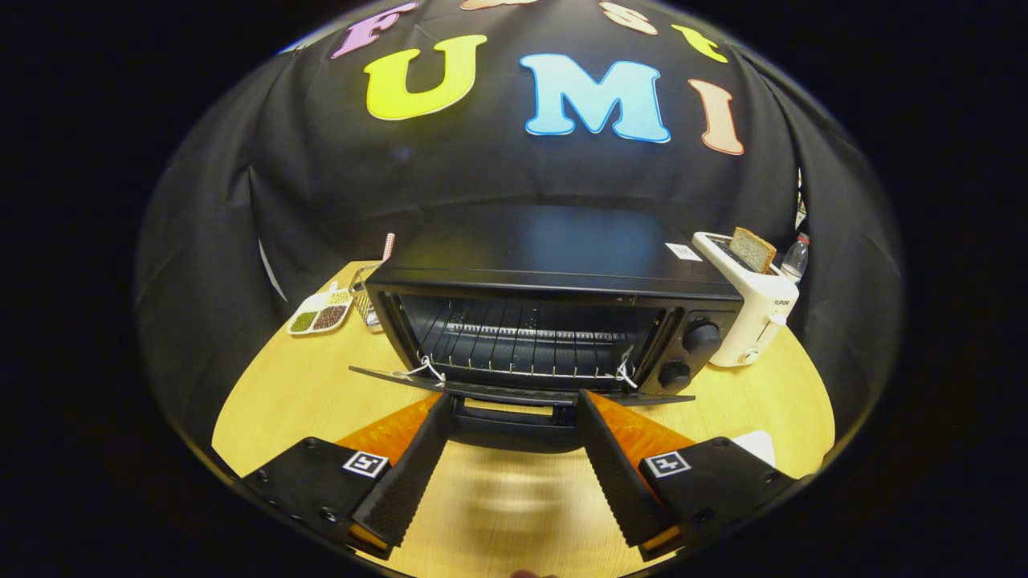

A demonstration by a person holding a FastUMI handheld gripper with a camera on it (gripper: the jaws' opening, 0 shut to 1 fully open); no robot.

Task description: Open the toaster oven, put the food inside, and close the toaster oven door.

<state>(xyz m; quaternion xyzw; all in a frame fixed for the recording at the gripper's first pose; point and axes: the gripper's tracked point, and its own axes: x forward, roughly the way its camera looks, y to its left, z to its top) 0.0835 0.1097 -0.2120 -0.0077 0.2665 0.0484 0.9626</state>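
A black toaster oven (554,273) stands on the wooden table (289,385) with its door (514,389) folded down flat toward me. The wire rack (522,345) inside is bare. The door's handle (514,417) lies just ahead of my gripper (514,401), between the two fingertips. My fingers (414,466) are spread wide and touch nothing; the gripper is open and holds nothing.
A white pop-up toaster (751,309) with a slice of bread (752,249) stands right of the oven, with a bottle (795,257) behind it. Left of the oven sit a divided dish of grains (321,313) and a glass container (365,301). A white object (759,445) lies by my right finger.
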